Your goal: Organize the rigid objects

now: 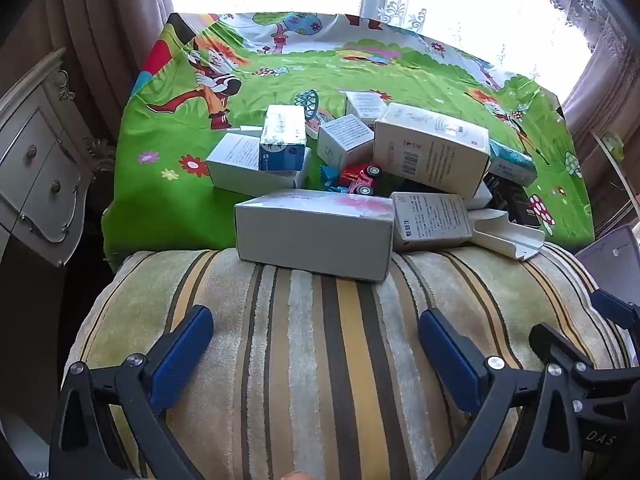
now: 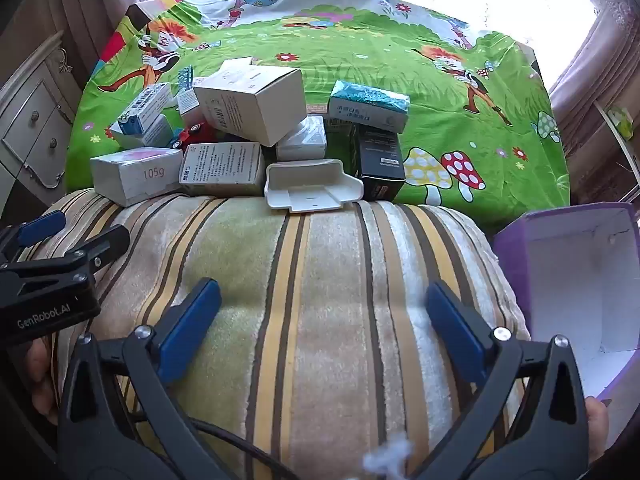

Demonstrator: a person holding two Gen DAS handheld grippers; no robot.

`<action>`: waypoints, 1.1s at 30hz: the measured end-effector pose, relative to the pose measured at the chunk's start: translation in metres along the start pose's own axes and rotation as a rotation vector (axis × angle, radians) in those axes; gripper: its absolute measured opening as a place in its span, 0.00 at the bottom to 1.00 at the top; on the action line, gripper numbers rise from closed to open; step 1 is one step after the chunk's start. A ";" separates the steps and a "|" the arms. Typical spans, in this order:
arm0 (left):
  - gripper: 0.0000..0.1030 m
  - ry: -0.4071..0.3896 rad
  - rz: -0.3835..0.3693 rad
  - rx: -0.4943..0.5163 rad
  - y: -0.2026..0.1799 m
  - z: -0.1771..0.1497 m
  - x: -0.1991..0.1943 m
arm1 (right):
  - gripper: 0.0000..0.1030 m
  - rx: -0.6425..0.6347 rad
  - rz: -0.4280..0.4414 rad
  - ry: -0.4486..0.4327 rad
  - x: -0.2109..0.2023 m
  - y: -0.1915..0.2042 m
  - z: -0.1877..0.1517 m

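Both grippers idle, pile ahead, nothing picked yet.
Left hand-held gripper (image 1: 316, 332) wide, holding nothing; right hand-held gripper (image 2: 324, 304) wide too, empty. Both hover low over striped cushion (image 2: 320, 280), pointing forward at box pile (image 1: 360, 168) on green cloth (image 1: 168, 200). Nearest to left: pink box (image 1: 314, 234), straight ahead, long axis crosswise to fingers, front edge resting on cushion. Nearest to right: white tray (image 2: 312, 186), dead ahead, also crosswise. Toy car (image 1: 356, 178) buried mid-pile. Purple bin (image 2: 576, 280) just right of right gripper, open, looks empty, likely the drop spot. Probable first grab: pink box, left.
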State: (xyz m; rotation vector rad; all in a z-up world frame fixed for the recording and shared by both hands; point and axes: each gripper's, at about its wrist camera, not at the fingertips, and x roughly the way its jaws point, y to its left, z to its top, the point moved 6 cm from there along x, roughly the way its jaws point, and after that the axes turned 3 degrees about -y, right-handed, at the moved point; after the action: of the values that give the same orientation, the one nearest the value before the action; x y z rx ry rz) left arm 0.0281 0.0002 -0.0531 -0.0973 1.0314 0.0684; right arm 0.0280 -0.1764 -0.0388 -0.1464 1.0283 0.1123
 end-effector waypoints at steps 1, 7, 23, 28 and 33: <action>1.00 -0.008 -0.004 -0.002 0.000 0.000 0.000 | 1.00 -0.001 0.002 0.002 0.001 0.000 0.000; 1.00 -0.009 -0.008 0.005 0.000 0.002 0.002 | 1.00 -0.028 -0.039 0.009 0.000 0.001 -0.001; 1.00 0.000 -0.007 -0.012 0.001 0.000 0.003 | 1.00 -0.006 -0.005 0.005 0.001 0.000 0.000; 1.00 0.001 0.000 -0.007 -0.001 -0.001 0.004 | 1.00 -0.004 -0.003 0.005 0.000 -0.002 0.000; 1.00 0.000 -0.005 -0.014 0.001 -0.002 0.003 | 1.00 -0.008 -0.004 0.000 0.000 0.000 -0.001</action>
State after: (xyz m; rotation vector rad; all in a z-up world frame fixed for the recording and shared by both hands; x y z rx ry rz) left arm 0.0278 0.0013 -0.0564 -0.1129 1.0312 0.0712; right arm 0.0269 -0.1767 -0.0389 -0.1554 1.0280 0.1129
